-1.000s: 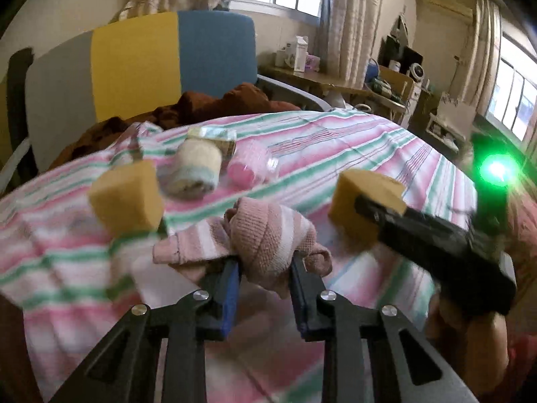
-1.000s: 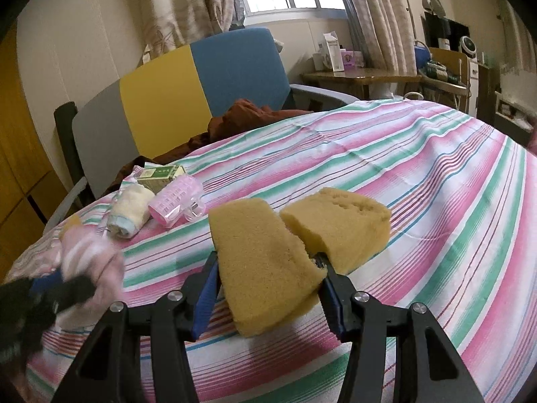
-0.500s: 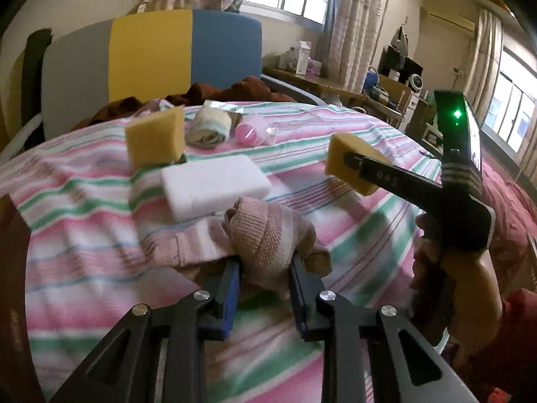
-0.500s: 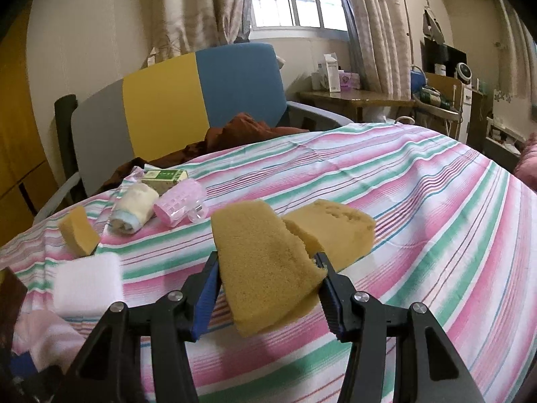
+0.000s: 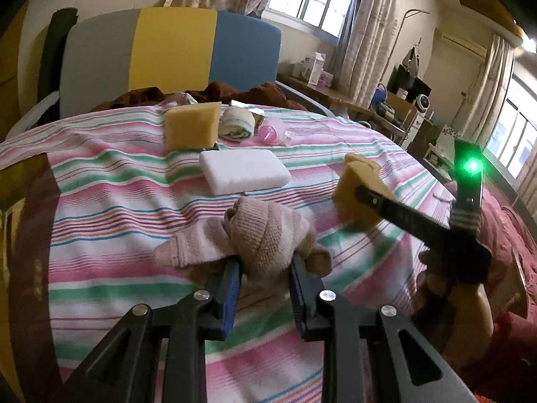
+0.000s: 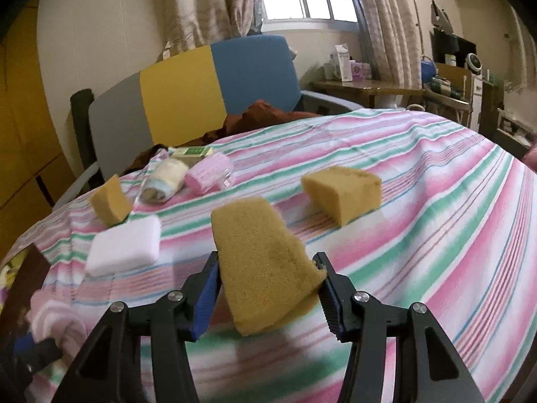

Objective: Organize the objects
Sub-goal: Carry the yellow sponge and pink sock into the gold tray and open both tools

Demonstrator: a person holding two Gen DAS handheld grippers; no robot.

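My left gripper (image 5: 265,265) is shut on a rolled pink knitted sock (image 5: 261,235), held above the striped cloth (image 5: 117,201). My right gripper (image 6: 266,268) is shut on a yellow sponge wedge (image 6: 261,262); the same sponge (image 5: 359,194) shows at the right of the left wrist view. On the cloth lie a white foam block (image 5: 243,171), a yellow sponge (image 5: 191,126) at the back, and another yellow sponge (image 6: 342,193) to the right. The sock and left gripper (image 6: 37,342) appear at the lower left of the right wrist view.
At the far edge lie a rolled pale towel (image 5: 236,124), a pink hair roller (image 5: 272,132) and a small green box (image 6: 193,151). A grey, yellow and blue chair back (image 5: 167,53) with brown cloth stands behind. A side table (image 6: 369,87) and shelves lie right.
Both grippers have drawn back toward the near side of the cloth with their loads. The white block and rear sponge came into full view; the loose sponge now lies farther from the right gripper.
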